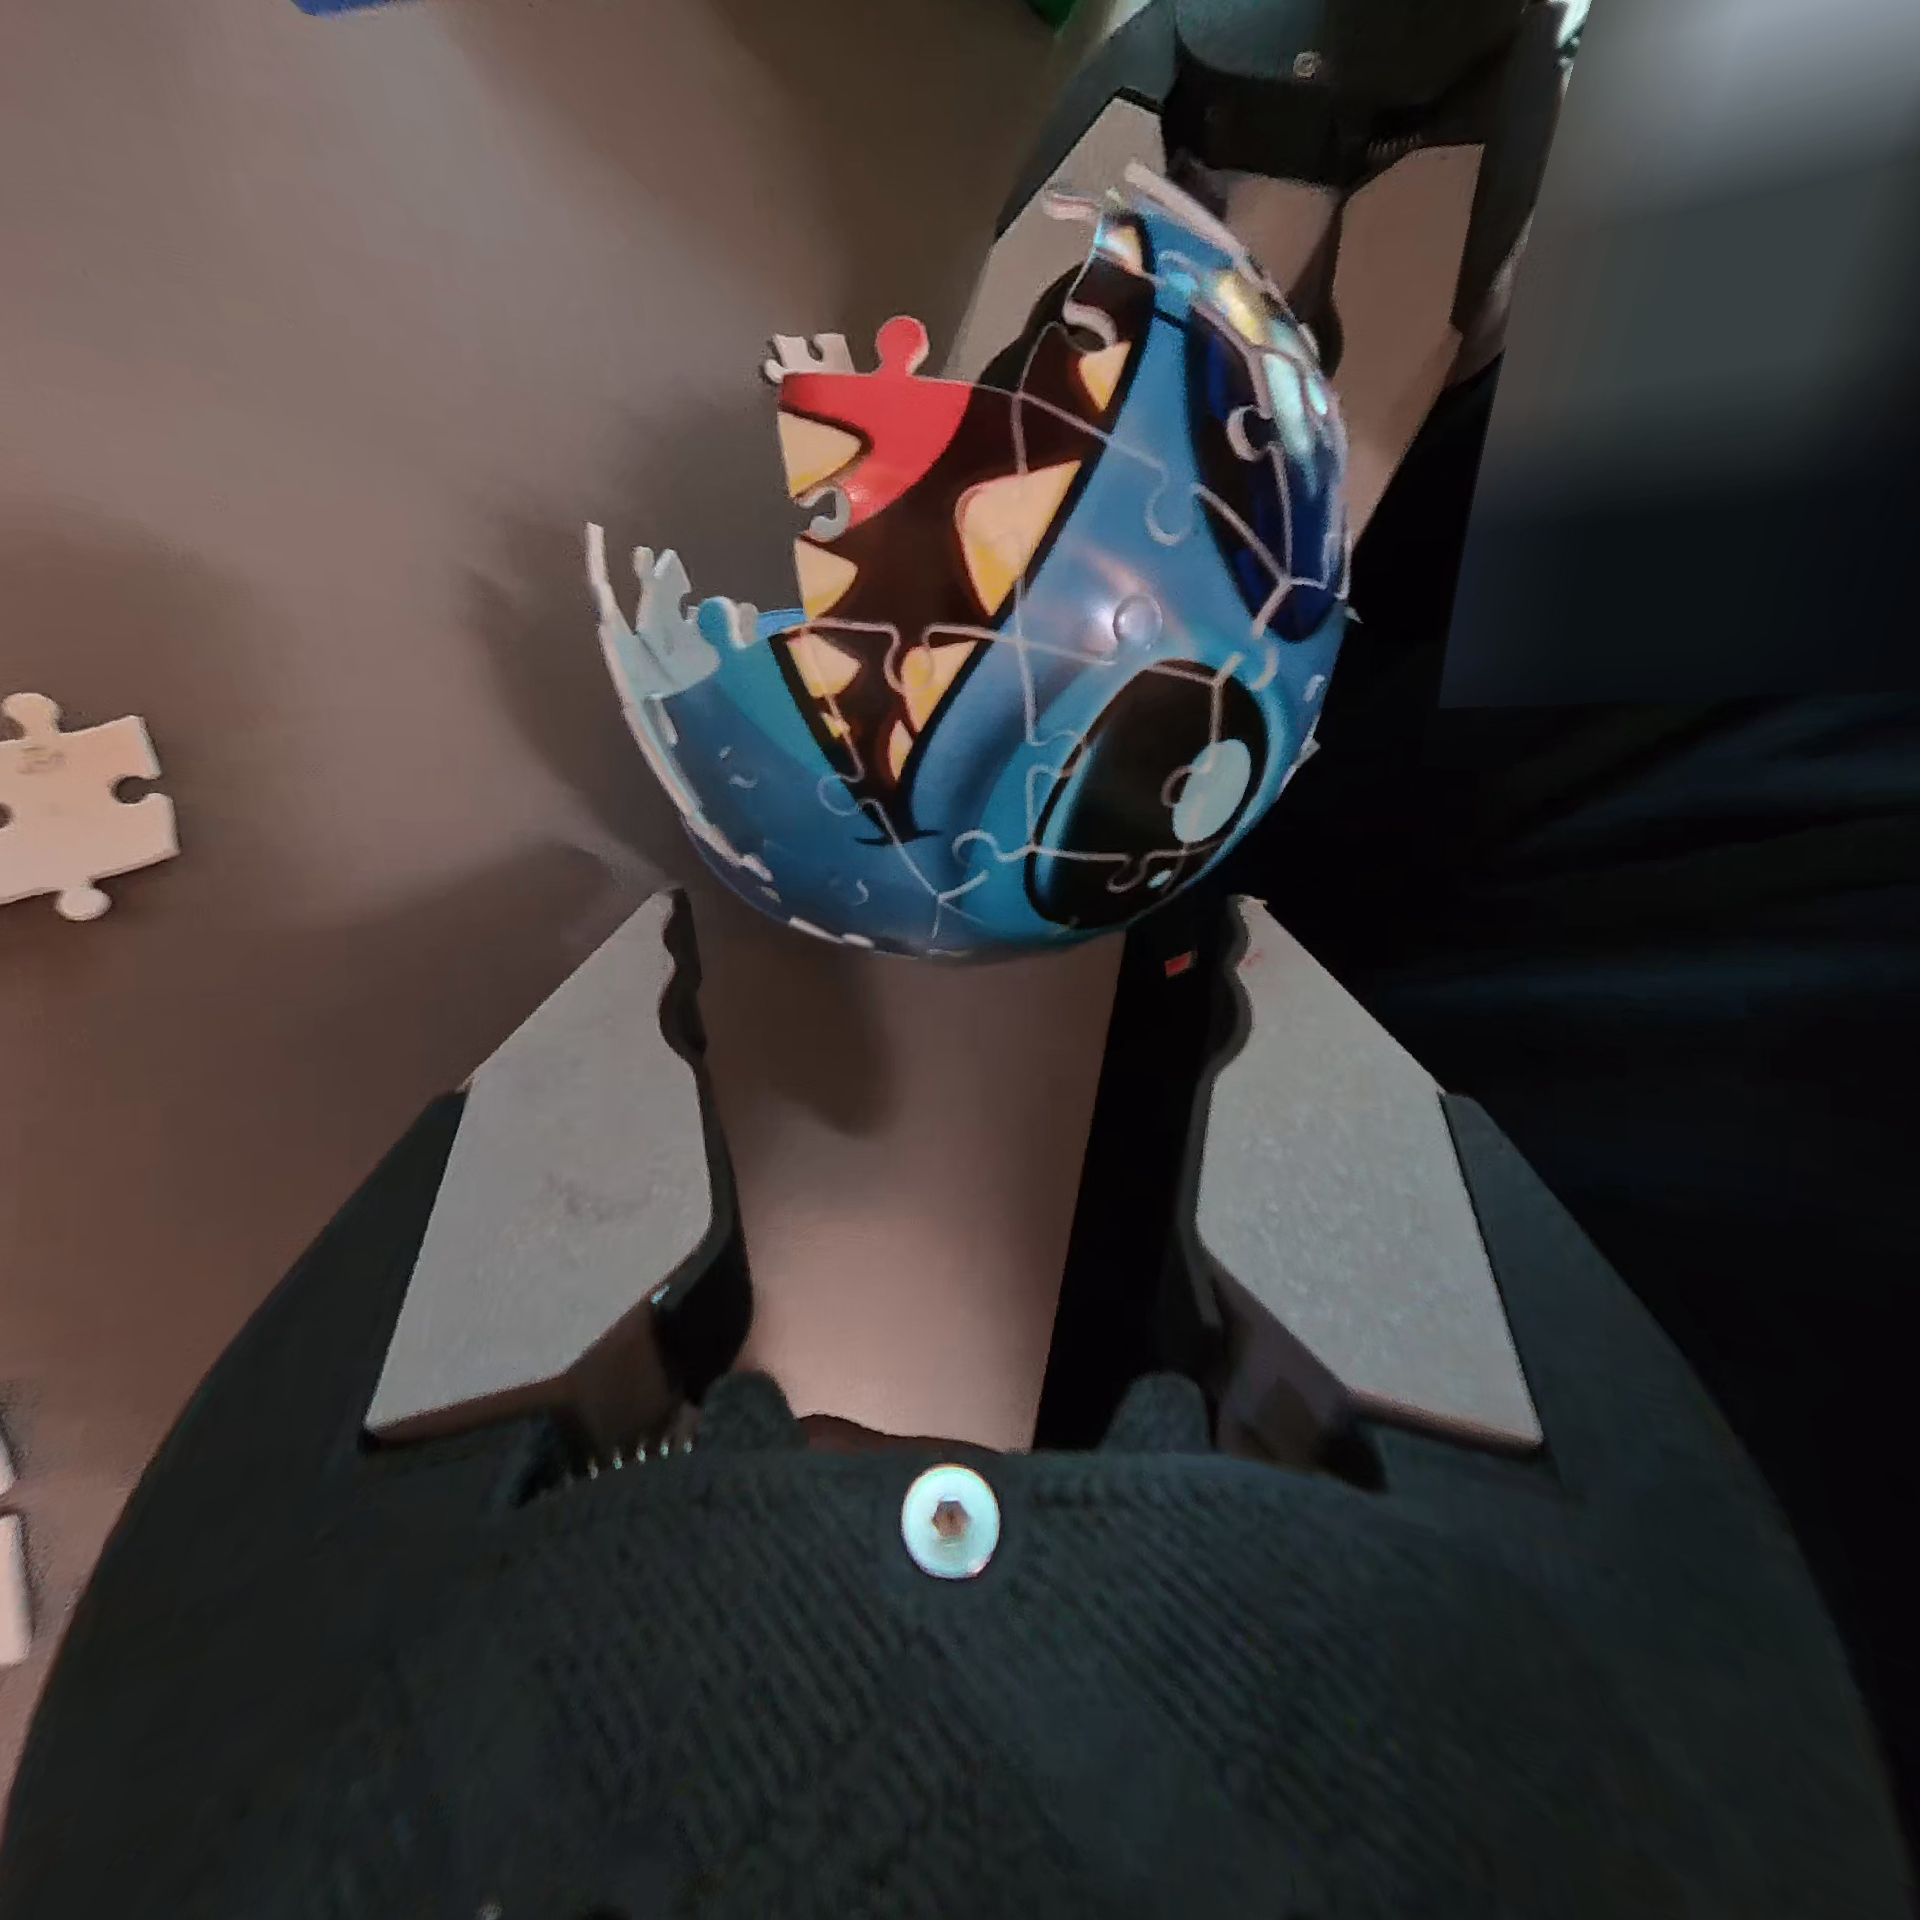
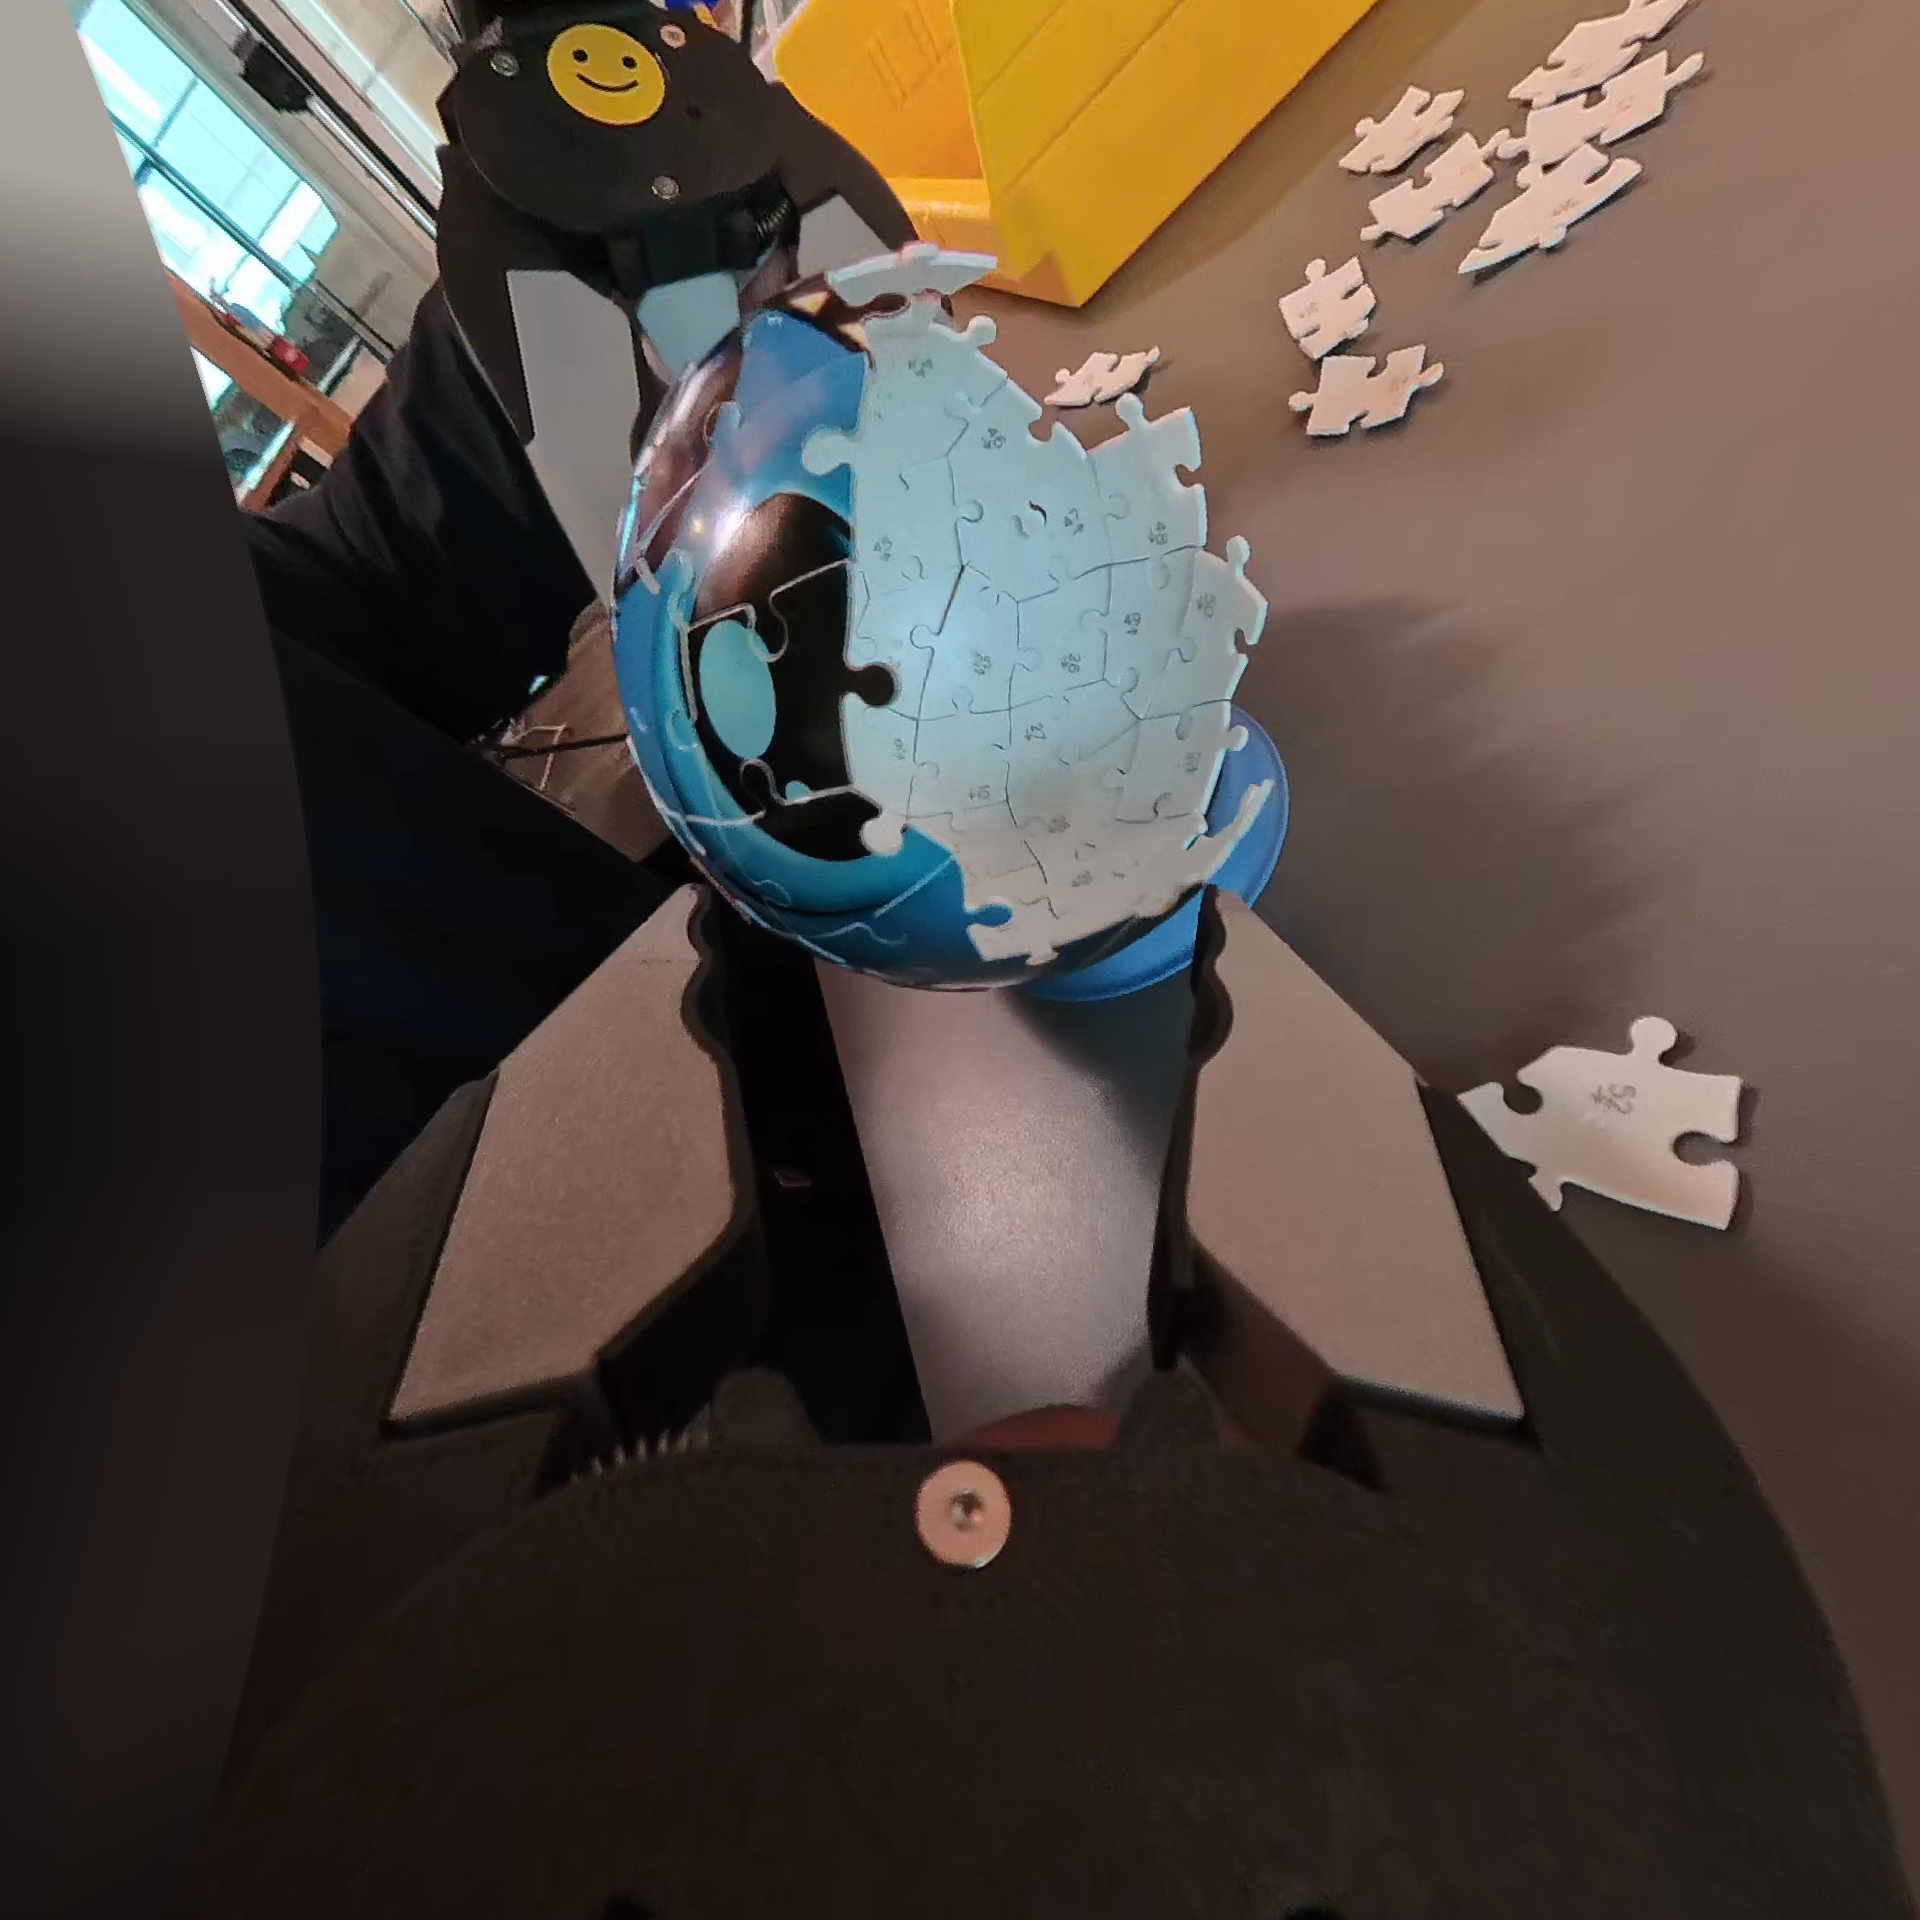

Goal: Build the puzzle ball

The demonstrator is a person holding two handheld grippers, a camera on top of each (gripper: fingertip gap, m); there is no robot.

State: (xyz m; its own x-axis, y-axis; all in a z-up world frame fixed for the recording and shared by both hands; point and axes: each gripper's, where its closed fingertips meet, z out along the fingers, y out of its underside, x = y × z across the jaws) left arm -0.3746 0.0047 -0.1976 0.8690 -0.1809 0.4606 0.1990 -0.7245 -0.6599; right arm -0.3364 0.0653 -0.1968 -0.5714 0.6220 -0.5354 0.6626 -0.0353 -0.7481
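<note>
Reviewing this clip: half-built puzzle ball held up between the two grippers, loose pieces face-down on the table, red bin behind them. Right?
Not quite: the bin is yellow, as the right wrist view shows. The rest holds: puzzle ball between the grippers, loose pieces face-down.

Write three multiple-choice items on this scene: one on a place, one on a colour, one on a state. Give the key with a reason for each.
1. Where does the yellow bin stand?
A. on the table beyond the puzzle ball
B. between the right gripper's fingers
C. on top of the ball

2. What colour are the upturned faces of the loose pieces on the table?
A. red
B. white
C. green

3. What state is the ball in?
A. finished and closed
B. partly built, an open shell
C. all pieces apart

Key: 1 A, the right wrist view shows the bin far back on the table. 2 B, the pieces lie white side up. 3 B, the shell's jagged edge and white inside show.
</note>
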